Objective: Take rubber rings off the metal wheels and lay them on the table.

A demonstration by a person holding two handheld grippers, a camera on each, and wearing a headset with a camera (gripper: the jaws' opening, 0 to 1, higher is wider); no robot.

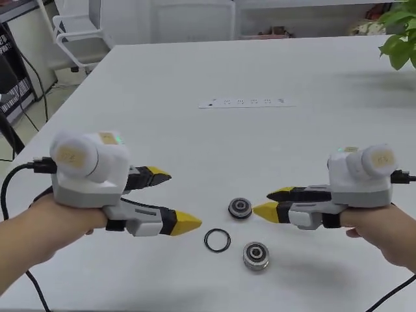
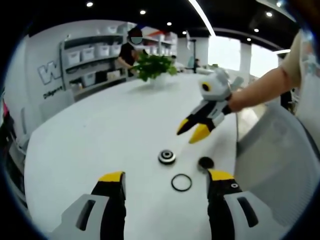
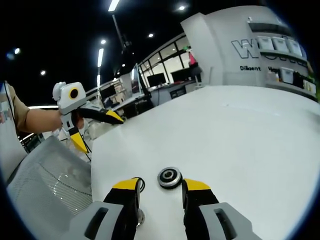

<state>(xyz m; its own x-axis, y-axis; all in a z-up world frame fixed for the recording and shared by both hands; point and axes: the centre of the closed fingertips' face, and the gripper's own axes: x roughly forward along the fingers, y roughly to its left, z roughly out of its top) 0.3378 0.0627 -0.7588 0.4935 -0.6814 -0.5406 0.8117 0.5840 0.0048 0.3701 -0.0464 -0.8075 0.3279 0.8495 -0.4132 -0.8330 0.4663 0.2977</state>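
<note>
The broad white desk (image 1: 260,143) has a smooth, matt top. The small round silver metal wheel (image 1: 240,208) and the second metal wheel (image 1: 256,255) shine glossy around dark centres. The thin black rubber ring (image 1: 217,240) looks matt. The left tool (image 1: 182,198) and right tool (image 1: 262,201) have smooth white-and-grey plastic shells and black jaws with yellow tips.

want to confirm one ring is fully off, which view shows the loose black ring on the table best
The head view: the rubber ring lies whole on the white table, seen from above. The left gripper view also shows it whole, though smaller and flattened. In the right gripper view a jaw hides most of it.
</note>
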